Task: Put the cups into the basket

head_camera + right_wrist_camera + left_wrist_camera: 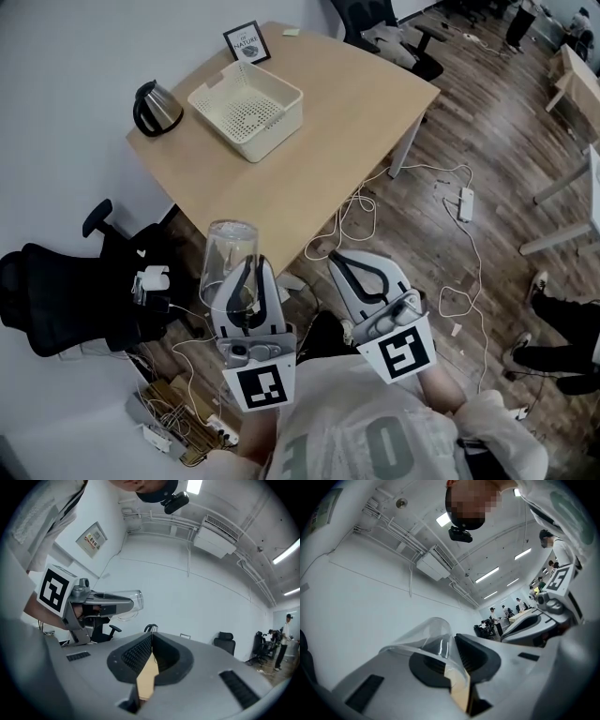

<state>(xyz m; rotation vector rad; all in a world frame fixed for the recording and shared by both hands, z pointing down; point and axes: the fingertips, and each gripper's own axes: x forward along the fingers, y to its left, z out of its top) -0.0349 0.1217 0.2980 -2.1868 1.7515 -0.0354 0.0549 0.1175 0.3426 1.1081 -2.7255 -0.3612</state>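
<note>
Cup (228,253), clear and empty, hangs short of the desk (356,103); only the head view shows the kettle (155,108) and white basket (281,98) there. The left tool (247,272) pinches the cup's wall, one jaw inside it. The right tool (349,267) is closed and empty.

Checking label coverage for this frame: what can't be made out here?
- Cup rim: head view, covered by fingers of the left gripper.
- Basket: absent from both gripper views; gripper bodies fill their lower halves.
- Framed sign small print: head view, too small.
- Further cups: none visible; the person's torso blocks the head view's bottom.
</note>
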